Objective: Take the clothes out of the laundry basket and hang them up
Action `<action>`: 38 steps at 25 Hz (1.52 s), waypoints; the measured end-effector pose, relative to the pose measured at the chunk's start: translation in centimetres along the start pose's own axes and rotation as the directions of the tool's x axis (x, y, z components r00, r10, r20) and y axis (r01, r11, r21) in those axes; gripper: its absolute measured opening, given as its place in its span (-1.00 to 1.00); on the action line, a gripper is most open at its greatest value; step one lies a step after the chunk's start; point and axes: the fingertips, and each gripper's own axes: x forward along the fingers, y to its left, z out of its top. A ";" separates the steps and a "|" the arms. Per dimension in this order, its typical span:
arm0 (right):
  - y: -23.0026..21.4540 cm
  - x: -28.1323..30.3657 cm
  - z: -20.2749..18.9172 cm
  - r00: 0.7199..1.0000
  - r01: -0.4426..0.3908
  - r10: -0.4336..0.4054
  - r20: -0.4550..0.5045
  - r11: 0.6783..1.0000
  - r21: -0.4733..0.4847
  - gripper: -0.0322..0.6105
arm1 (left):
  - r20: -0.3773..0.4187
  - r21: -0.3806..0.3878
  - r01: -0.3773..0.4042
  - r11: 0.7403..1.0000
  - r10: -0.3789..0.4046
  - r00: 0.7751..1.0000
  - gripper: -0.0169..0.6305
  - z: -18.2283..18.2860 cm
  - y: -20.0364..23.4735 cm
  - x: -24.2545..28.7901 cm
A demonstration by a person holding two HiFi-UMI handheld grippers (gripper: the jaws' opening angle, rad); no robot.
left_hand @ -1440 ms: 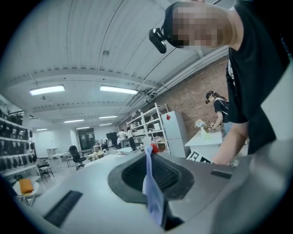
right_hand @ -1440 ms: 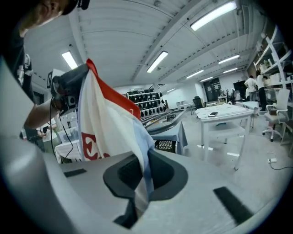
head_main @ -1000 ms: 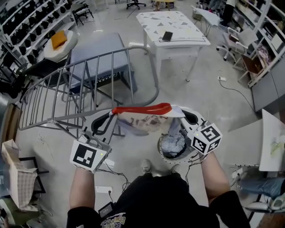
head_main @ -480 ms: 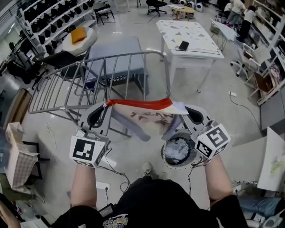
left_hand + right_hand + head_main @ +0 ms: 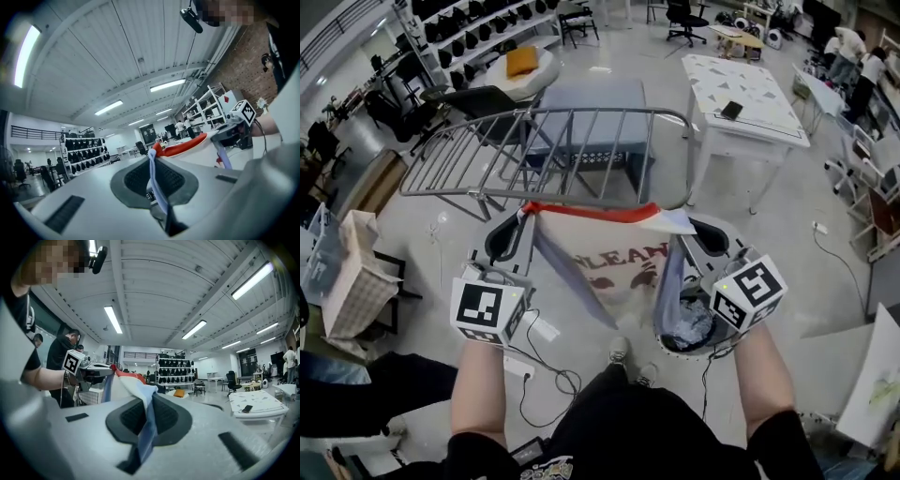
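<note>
Head view, clock positions read from the person's feet.

- Left gripper (image 5: 523,217), 11 o'clock: jaws closed on one upper corner of the garment; its own view shows a pale blue strip pinched between the pads (image 5: 174,180).
- Right gripper (image 5: 682,225), 1 o'clock: jaws closed on the opposite corner, blue-white fabric clamped between them (image 5: 149,414).
- White garment with red top edge, red lettering and pale blue sleeves (image 5: 623,267): stretched level between both grippers, body hanging down, clear of the basket.
- Round pale laundry basket (image 5: 671,344), 1 o'clock, on the floor under the right gripper; crumpled grey clothes (image 5: 694,323) inside, partly covered by a hanging sleeve.
- Grey metal rail drying rack (image 5: 544,141), 12 o'clock: stands just behind the garment, barring the way to the grey-blue table (image 5: 581,98) beyond.
- White table with triangle pattern (image 5: 745,89), 1 o'clock, well apart; black phone (image 5: 731,110) on it.
- Orange cushion (image 5: 522,61), 11 o'clock, far.
- Beige checked bag (image 5: 356,281), 9 o'clock.
- Cables (image 5: 544,380) on the floor by the feet.
</note>
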 end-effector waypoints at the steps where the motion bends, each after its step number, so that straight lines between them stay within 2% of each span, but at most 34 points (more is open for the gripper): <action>1: 0.7 0.3 0.2 1.000 -0.008 0.008 0.004 1.000 0.001 -0.86 | 0.009 0.008 -0.020 1.000 0.020 1.000 -0.89 -0.1 0.5 -0.9; 3: 2.0 0.8 0.8 0.999 -0.029 0.029 0.013 1.000 -0.004 -0.86 | 0.013 0.011 -0.056 0.998 0.055 0.998 -0.89 -0.2 1.3 -2.5; 7: 4.8 1.8 1.7 0.997 -0.080 0.080 0.014 0.996 -0.027 -0.86 | -0.032 -0.015 -0.102 0.995 0.102 0.994 -0.89 -0.4 2.7 -5.5; 15: 9.6 6.6 3.3 0.993 -0.118 0.118 0.005 0.990 -0.074 -0.86 | -0.017 -0.023 -0.148 0.989 0.148 0.989 -0.89 -1.7 8.6 -8.6; 21: 12.3 11.8 4.6 0.995 -0.095 0.095 -0.002 0.992 -0.078 -0.86 | 0.039 -0.019 -0.130 0.991 0.131 0.991 -0.89 -2.3 15.0 -8.4; 27: 13.6 17.6 4.7 0.999 -0.048 0.047 -0.007 0.996 -0.079 -0.86 | 0.062 -0.019 -0.099 0.995 0.100 0.993 -0.89 -4.3 21.2 -6.4; 32: 14.2 21.5 4.8 1.000 -0.012 0.011 -0.017 0.996 -0.092 -0.86 | 0.078 -0.023 -0.067 0.997 0.069 0.995 -0.89 -5.9 25.1 -4.8; 38: 13.5 25.6 6.4 0.999 0.033 -0.036 -0.030 0.995 -0.095 -0.86 | 0.080 -0.041 -0.042 0.998 0.046 0.996 -0.89 -5.8 29.4 -1.9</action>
